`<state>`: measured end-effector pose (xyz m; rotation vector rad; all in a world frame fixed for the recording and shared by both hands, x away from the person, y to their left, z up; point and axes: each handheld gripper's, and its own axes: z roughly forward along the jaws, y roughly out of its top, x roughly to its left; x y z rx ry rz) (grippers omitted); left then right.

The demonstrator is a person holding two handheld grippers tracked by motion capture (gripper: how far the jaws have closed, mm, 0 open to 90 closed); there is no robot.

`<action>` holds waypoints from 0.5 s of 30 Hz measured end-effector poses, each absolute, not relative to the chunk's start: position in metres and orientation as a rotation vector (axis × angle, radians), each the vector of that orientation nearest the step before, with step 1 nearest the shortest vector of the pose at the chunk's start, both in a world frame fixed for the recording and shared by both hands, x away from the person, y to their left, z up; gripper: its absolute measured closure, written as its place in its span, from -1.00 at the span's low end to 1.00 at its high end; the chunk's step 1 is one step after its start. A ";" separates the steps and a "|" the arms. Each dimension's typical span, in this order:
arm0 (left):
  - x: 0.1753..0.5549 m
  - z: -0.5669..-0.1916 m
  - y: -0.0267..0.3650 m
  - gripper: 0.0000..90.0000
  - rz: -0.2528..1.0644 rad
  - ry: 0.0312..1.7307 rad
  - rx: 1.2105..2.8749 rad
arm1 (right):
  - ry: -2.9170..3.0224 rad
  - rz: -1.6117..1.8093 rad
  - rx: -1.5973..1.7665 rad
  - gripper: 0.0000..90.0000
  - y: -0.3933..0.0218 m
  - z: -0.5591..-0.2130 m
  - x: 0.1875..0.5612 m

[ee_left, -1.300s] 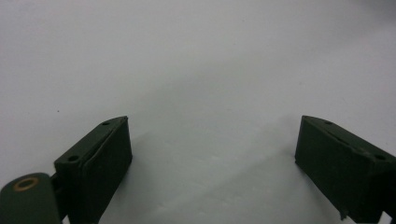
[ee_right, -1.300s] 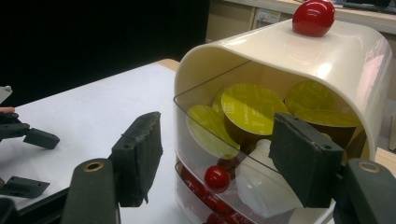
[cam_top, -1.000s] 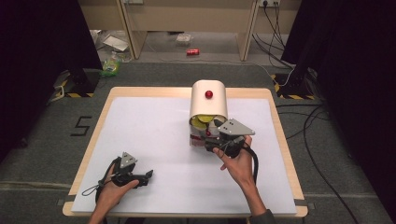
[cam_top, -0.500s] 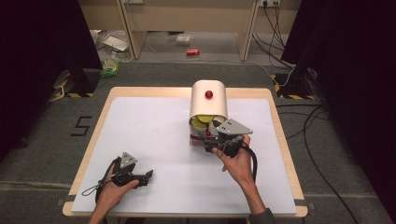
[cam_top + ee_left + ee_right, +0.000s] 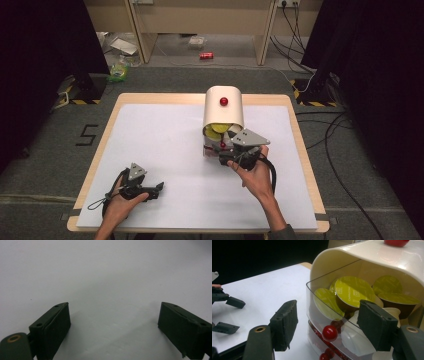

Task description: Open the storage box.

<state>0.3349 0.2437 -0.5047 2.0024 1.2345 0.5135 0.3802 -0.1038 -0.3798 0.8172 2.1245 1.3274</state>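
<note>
high view looks down over the table — both gripper views sit low, close, sharing its white top.

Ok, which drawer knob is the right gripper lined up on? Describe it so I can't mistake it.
Start at the cream dispenser at the far middle of the white table. Its clear top drawer holds yellow-lidded capsules. The knob is the red ball on that drawer's front, bigger and higher than the red knobs below it.
</note>
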 end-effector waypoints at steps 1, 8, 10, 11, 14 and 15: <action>0.335 -0.505 0.244 -0.78 0.513 1.235 2.002 | 2.130 1.324 0.817 -0.27 -0.104 -0.380 0.379; 0.335 -0.505 0.244 -0.78 0.515 1.235 2.003 | 2.139 1.327 0.803 -0.27 -0.105 -0.380 0.374; 0.335 -0.505 0.244 -0.78 0.515 1.235 2.002 | 2.139 1.331 0.804 -0.27 -0.105 -0.380 0.371; 0.335 -0.505 0.244 -0.78 0.515 1.235 2.002 | 2.139 1.331 0.804 -0.27 -0.105 -0.380 0.371; 0.335 -0.505 0.244 -0.78 0.515 1.235 2.003 | 2.141 1.336 0.806 -0.27 -0.105 -0.380 0.368; 0.335 -0.505 0.244 -0.78 0.515 1.235 2.003 | 2.141 1.336 0.806 -0.27 -0.105 -0.380 0.368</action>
